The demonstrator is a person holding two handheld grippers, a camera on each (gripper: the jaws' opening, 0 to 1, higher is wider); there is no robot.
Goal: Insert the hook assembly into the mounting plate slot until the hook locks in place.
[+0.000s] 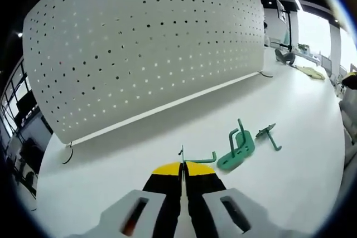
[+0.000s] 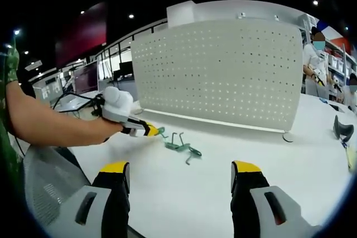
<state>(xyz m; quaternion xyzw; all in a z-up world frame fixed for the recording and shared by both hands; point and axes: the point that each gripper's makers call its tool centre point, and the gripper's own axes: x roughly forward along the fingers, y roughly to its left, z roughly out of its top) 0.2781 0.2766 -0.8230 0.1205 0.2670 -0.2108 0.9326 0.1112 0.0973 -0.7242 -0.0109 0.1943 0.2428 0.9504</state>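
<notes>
White table [image 1: 301,115] with upright pegboard [image 1: 145,48] at the back. My left gripper [image 1: 182,166] is pressed together on a green hook [image 1: 202,160] just above the tabletop. Two more green hooks [image 1: 240,147] lie just beside it. My right gripper [image 2: 181,178] is spread wide, holding nothing.
</notes>
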